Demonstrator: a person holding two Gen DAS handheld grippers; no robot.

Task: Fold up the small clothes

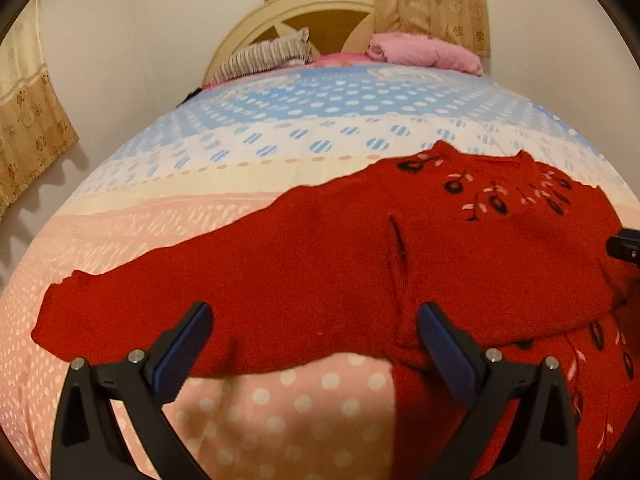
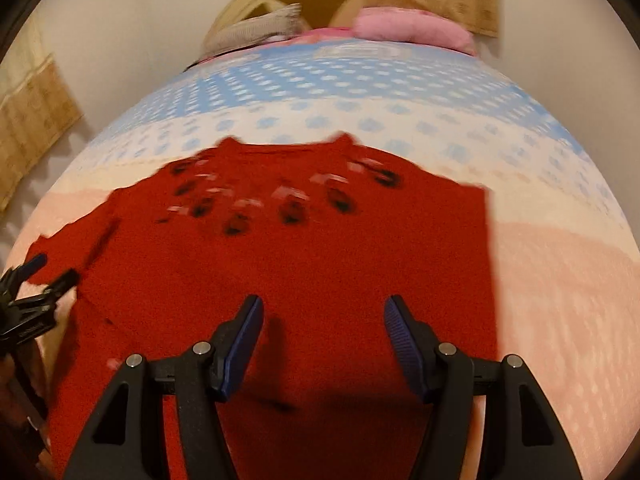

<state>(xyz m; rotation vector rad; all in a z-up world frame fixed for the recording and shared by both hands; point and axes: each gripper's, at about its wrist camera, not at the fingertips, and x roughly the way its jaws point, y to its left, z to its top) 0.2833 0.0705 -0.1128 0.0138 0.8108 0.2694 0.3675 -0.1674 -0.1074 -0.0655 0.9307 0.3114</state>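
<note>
Both tools tilt down over the bed. The left gripper (image 1: 314, 322) stands wide open above the red sweater (image 1: 360, 264), its sleeve stretched left. The right gripper (image 2: 324, 320) also gapes, empty, over the sweater's near middle. The fuzzy knit, embroidered with dark flowers, lies flat on a polka-dot bedspread (image 1: 280, 136).

My left gripper (image 1: 314, 316) and right gripper (image 2: 324, 312) both angle downward, jaws spread apart, clasping nothing

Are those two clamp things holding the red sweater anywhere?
No. Both the left gripper and right gripper hover open above the red sweater, gripping nothing.
</note>
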